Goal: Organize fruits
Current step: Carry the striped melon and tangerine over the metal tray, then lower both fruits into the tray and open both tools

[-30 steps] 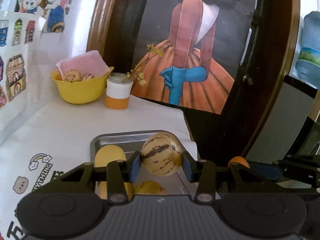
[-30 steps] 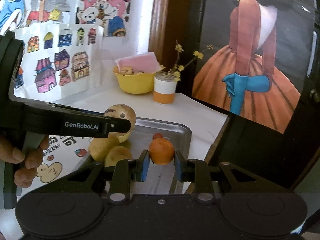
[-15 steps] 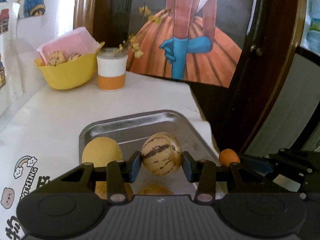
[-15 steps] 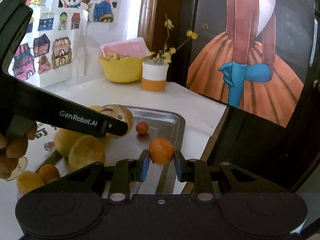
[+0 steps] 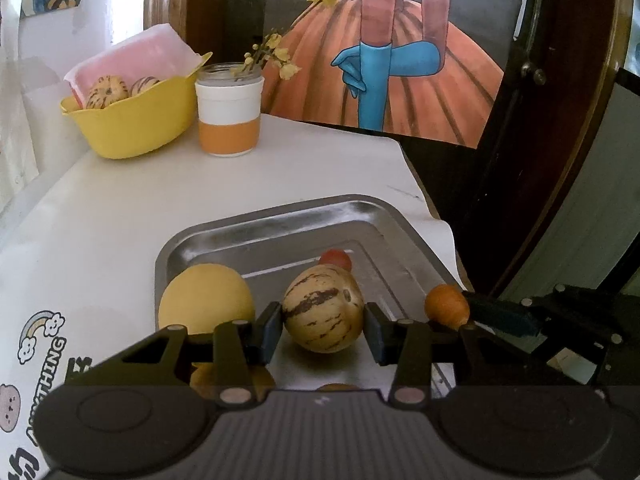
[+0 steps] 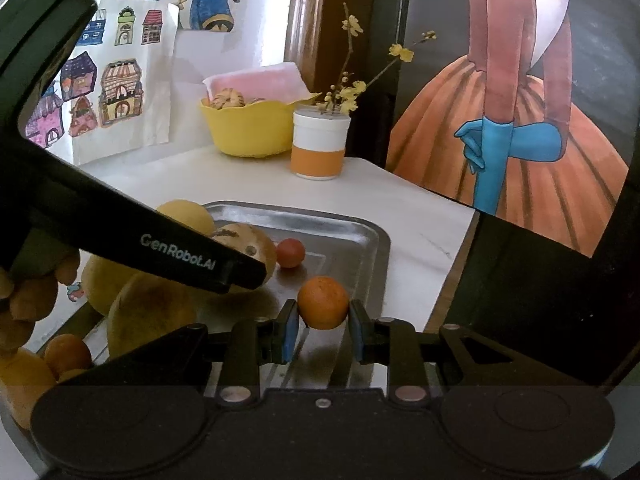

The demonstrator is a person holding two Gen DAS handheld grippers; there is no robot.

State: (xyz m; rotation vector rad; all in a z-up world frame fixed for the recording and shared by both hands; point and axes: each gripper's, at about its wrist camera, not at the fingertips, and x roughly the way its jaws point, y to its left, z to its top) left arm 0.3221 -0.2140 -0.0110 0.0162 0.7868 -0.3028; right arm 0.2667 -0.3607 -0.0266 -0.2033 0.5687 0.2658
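My left gripper [image 5: 322, 326] is shut on a cream melon with brown stripes [image 5: 323, 312], held just above the metal tray [image 5: 280, 216]. My right gripper [image 6: 323, 322] is shut on a small orange [image 6: 323, 302] over the tray's [image 6: 360, 228] right side. That orange [image 5: 447, 307] also shows at the right of the left wrist view. In the tray lie a round yellow fruit [image 5: 206, 300], a small red fruit [image 5: 336, 258], and more yellow fruits [image 6: 148, 312]. The left gripper's body [image 6: 160, 248] crosses the right wrist view and partly hides the melon [image 6: 256, 248].
A yellow bowl [image 5: 136, 116] with two striped melons and a pink cloth stands at the back left. Beside it is a white and orange cup [image 5: 230, 116] with a flower sprig. The table edge [image 5: 424, 200] drops off right of the tray. A hand [image 6: 24, 304] is at the left.
Both grippers have come down and forward towards the tray, each still holding its fruit. The tray and the red fruit now show larger and closer.
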